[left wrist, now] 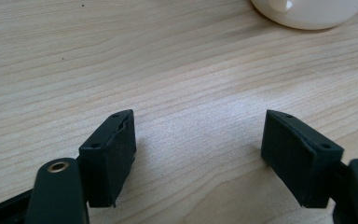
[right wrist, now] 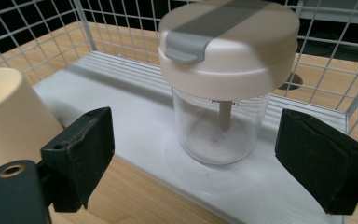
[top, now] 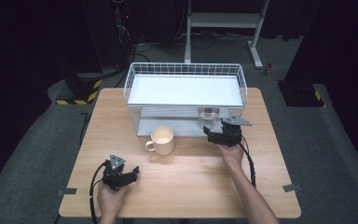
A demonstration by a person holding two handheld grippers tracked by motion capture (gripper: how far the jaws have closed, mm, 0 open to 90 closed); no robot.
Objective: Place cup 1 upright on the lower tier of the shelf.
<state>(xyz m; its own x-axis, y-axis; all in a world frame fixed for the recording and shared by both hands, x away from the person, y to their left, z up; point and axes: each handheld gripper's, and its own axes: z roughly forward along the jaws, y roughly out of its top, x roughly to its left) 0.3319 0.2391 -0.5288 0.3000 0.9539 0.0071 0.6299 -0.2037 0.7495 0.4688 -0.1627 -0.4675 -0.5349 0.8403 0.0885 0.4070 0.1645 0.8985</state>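
A clear tumbler (top: 208, 116) with a white lid and a grey flap stands upright on the lower white shelf (right wrist: 135, 121) of a white wire rack (top: 185, 70). In the right gripper view the tumbler (right wrist: 223, 70) is just beyond the black jaws. My right gripper (top: 209, 132) (right wrist: 196, 135) is open at the shelf's front edge, its pads well apart from the glass. A cream mug (top: 162, 140) (right wrist: 9, 116) stands on the wooden table (top: 191, 177), left of the tumbler. Near the front left, my left gripper (top: 135, 171) (left wrist: 198, 144) lies open on bare wood, with the mug (left wrist: 307, 11) far ahead.
The rack's upper white shelf (top: 185, 89) overhangs the tumbler, and wire walls close the rack's sides and back. A cable trails from each gripper toward the table's front edge. Dark floor and a white metal stand (top: 223, 21) lie beyond the table.
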